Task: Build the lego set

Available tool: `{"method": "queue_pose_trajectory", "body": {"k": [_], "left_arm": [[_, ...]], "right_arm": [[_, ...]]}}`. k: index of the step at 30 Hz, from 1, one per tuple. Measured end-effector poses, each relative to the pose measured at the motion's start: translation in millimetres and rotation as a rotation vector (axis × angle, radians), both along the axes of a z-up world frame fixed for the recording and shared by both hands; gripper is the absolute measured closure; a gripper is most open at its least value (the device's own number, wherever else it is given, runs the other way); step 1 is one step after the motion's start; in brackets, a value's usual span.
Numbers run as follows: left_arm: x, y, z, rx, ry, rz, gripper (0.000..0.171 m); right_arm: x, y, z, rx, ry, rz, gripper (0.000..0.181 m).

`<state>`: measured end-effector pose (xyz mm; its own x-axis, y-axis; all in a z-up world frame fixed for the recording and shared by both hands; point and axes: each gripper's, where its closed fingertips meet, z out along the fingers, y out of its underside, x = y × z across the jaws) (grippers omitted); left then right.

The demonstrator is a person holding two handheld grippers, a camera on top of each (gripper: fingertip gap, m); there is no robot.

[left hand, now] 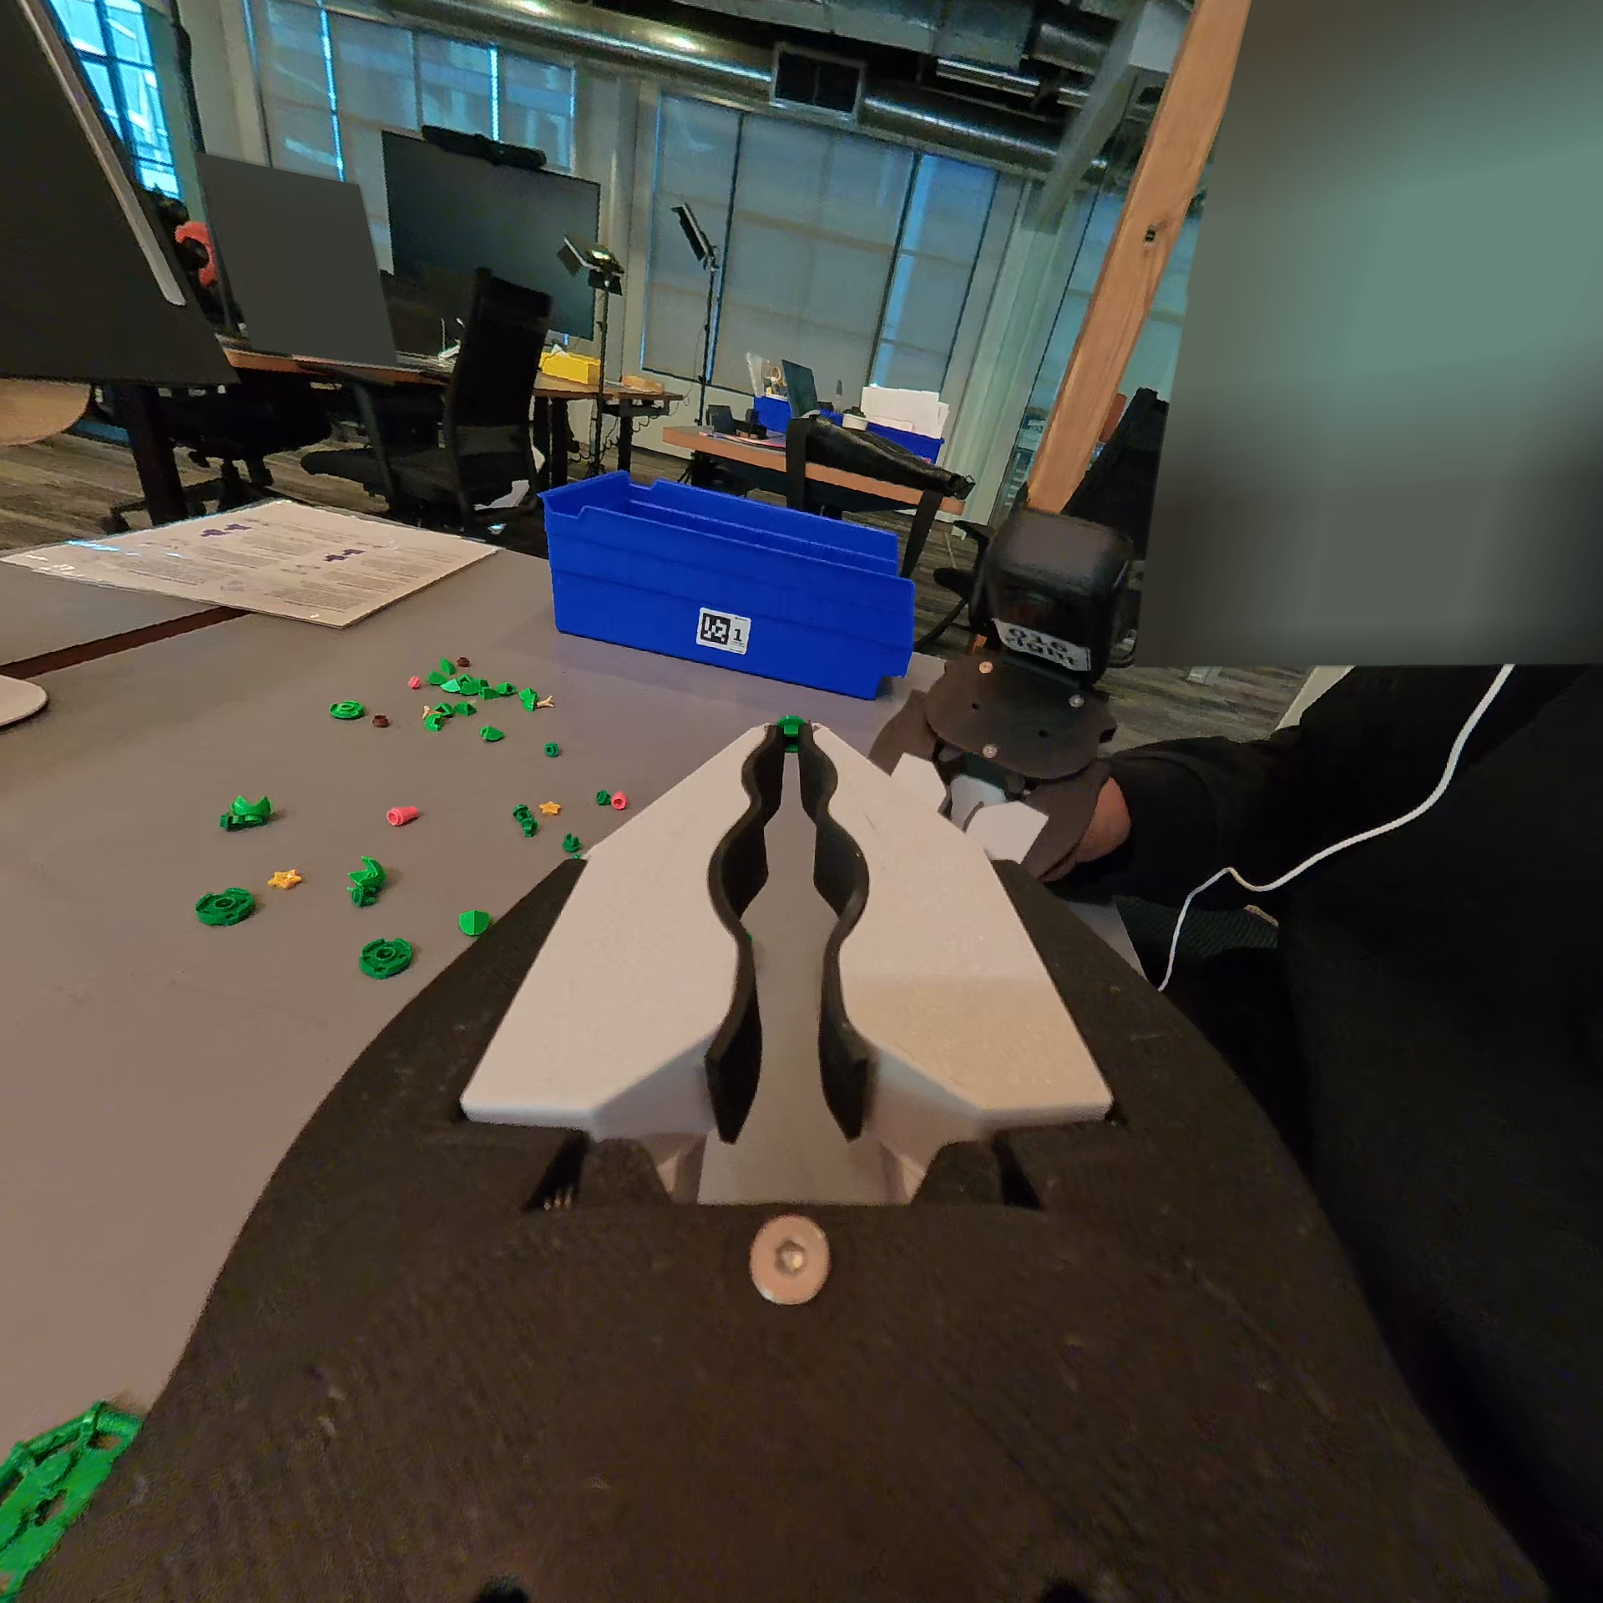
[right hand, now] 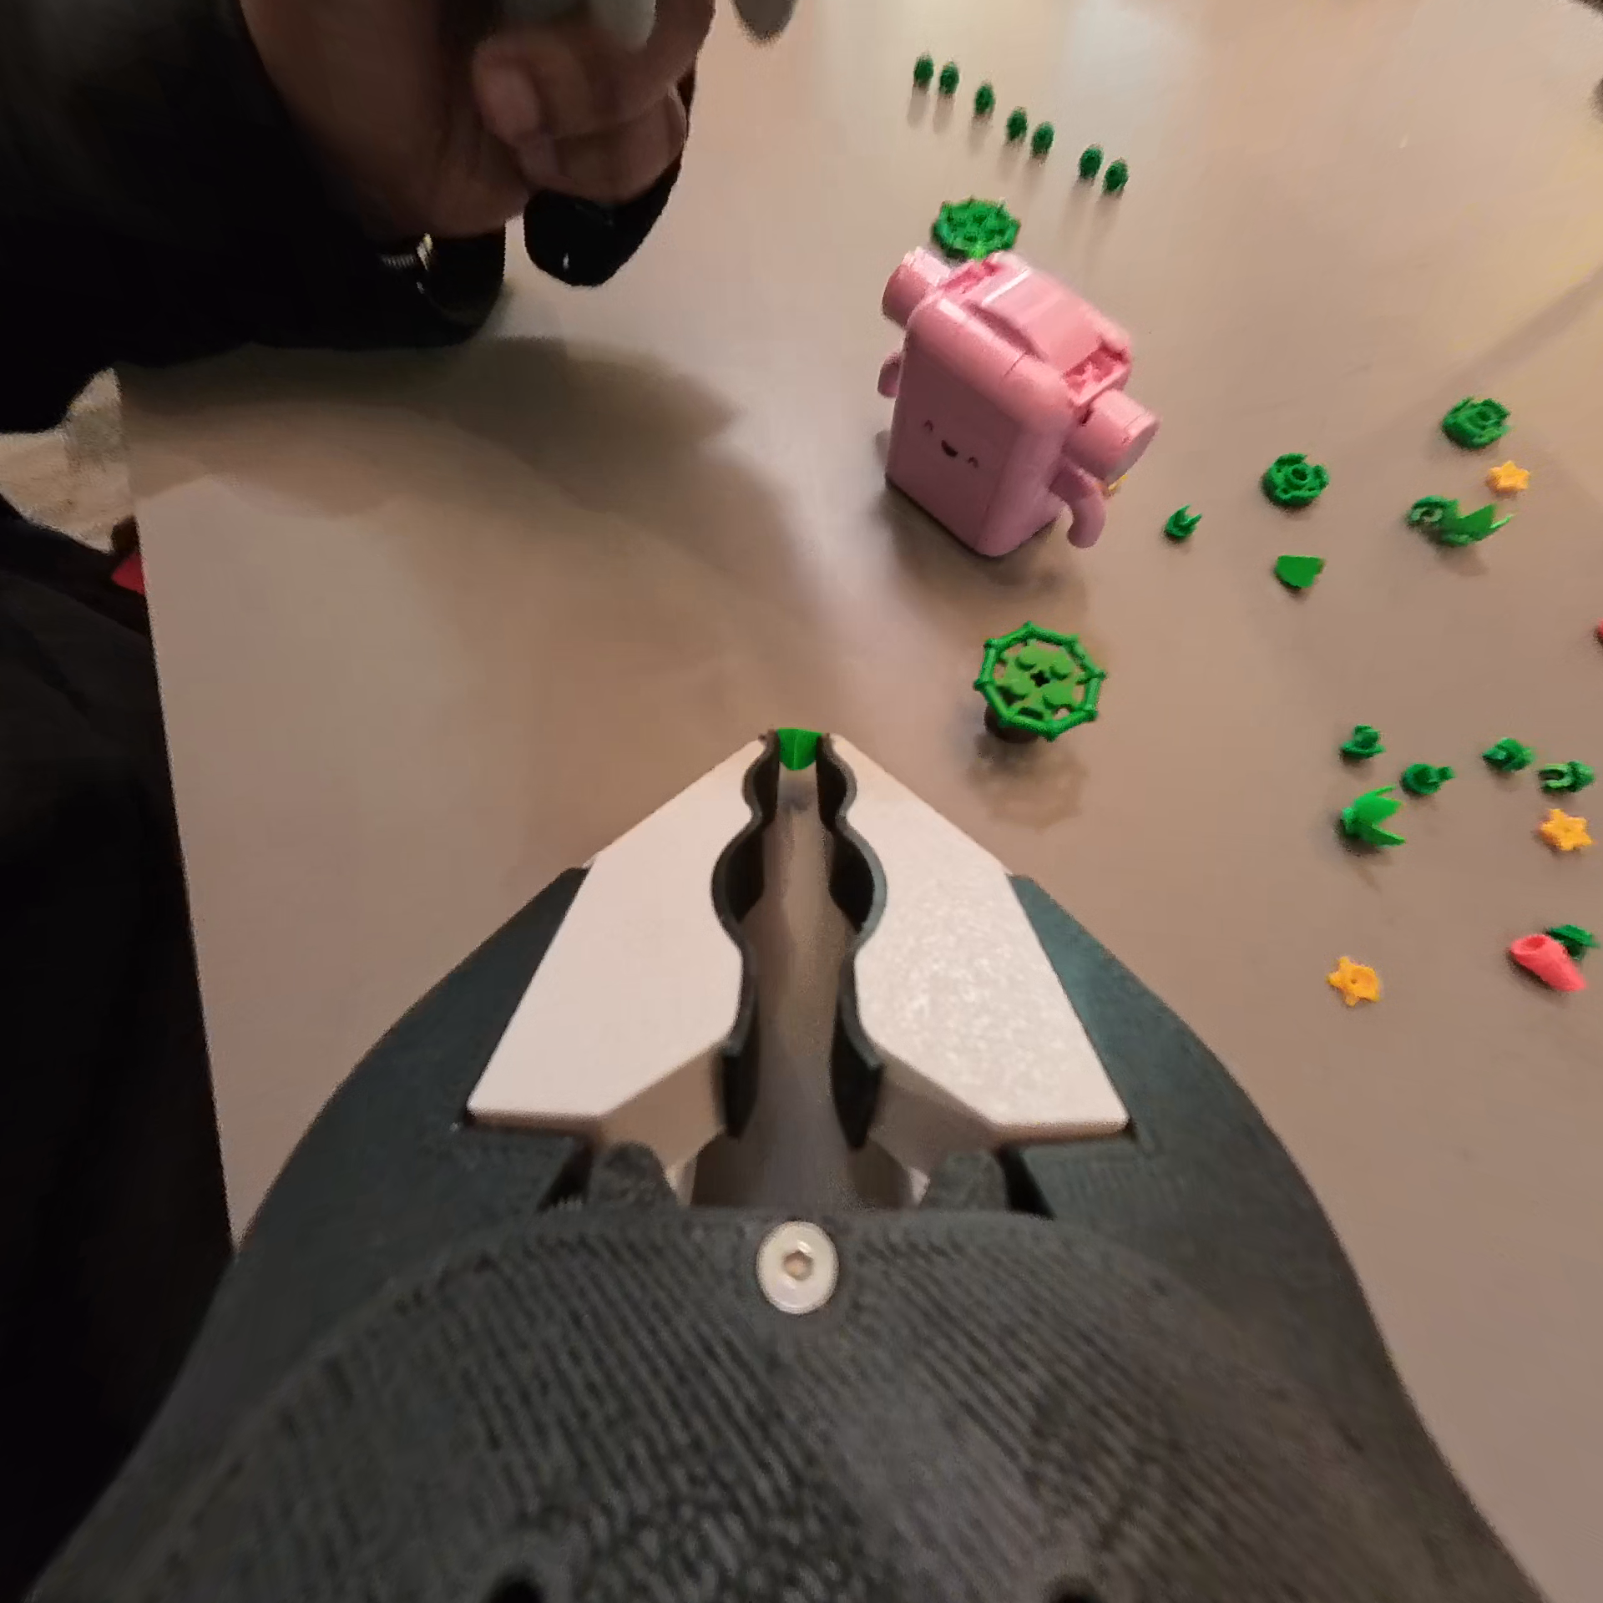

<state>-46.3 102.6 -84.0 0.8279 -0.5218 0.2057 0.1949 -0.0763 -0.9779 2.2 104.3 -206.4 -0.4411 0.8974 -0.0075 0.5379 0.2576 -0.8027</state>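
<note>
My left gripper (left hand: 790,733) is shut on a small green lego piece (left hand: 790,727) held at its fingertips above the grey table (left hand: 173,1084). My right gripper (right hand: 795,748) is shut on another small green piece (right hand: 794,748), held above the table. The right gripper also shows in the left wrist view (left hand: 980,807), just right of my left fingertips. A pink lego figure with a smiling face (right hand: 997,408) stands on the table ahead and right of the right gripper. A green wheel-shaped piece on a stub (right hand: 1038,682) stands close to the right fingertips.
Loose green, yellow and pink pieces (left hand: 382,876) lie scattered on the table. A row of small green studs (right hand: 1015,121) stands behind the pink figure. A blue bin (left hand: 729,581) sits at the far edge, a printed sheet (left hand: 260,559) at far left. A person's hand (right hand: 564,104) is near. The gap from one gripper's tips to the other's is roughly 12 cm.
</note>
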Motion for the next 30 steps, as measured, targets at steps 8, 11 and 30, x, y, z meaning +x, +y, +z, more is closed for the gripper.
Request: {"method": "queue_pose_trajectory", "body": {"k": [8, 11, 30], "left_arm": [[4, 0, -1, -0.007, -0.002, -0.031, 0.171], [6, -1, -3, -0.014, 0.010, -0.047, 0.171], [7, 1, -14, -0.068, 0.036, -0.087, 0.171]], "right_arm": [[-17, 6, 91, -0.134, 0.258, 0.139, 0.175], [-31, 9, 114, -0.090, 0.320, 0.238, 0.175], [-35, 13, 94, -0.387, 0.230, 0.394, 0.175]]}}
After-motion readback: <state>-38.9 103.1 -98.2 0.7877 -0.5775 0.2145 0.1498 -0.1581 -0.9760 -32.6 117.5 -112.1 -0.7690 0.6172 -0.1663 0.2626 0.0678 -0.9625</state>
